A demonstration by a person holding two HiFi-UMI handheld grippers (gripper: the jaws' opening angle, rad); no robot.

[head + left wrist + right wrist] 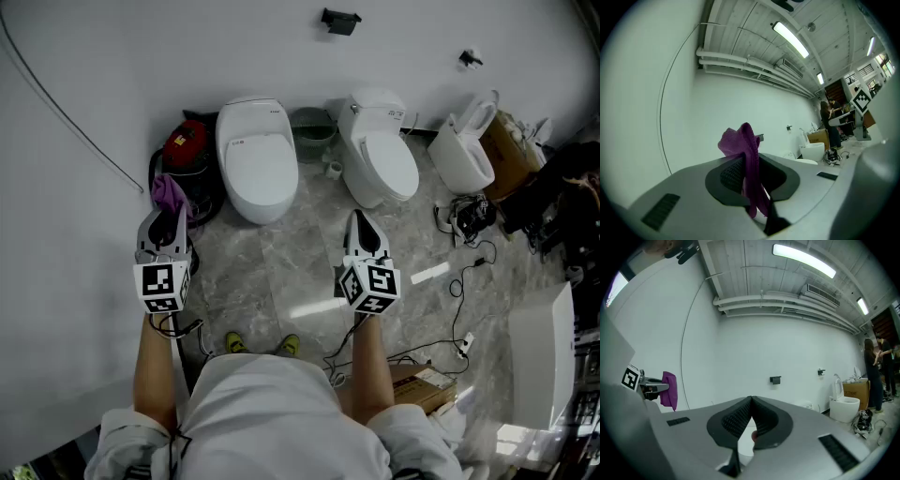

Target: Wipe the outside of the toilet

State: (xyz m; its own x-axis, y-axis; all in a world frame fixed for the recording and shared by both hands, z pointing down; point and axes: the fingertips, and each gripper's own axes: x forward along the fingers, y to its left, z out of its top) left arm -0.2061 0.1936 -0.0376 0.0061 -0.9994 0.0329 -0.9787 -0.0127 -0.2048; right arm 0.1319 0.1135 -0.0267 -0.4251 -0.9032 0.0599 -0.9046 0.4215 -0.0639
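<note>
Head view: a person is standing on the marble floor (281,272) and holding both grippers out in front, pointing them toward the white wall (141,56).
Left gripper (165,225): its jaws are clamping a purple cloth (743,145); the cloth is sticking up above the jaws and also hanging down below them.
Right gripper (751,404): its jaws are pressing together, and nothing is lying between them.
Toilets: three are standing along the far edge of the floor, against the wall. The left toilet (256,159) and the middle toilet (380,155) are showing closed lids; the right toilet (464,150) is standing with its lid raised.
Cloth and toilets: the cloth is hanging well apart from every toilet and is touching none of them.
Step in hand: I am judging it as the approach; the wiping is not yet starting.
Next move: the left gripper is needing to go forward and down until the cloth is lying flat on an outer surface, probably of the left toilet, which is nearest. Which toilet is meant, I cannot tell.
</note>
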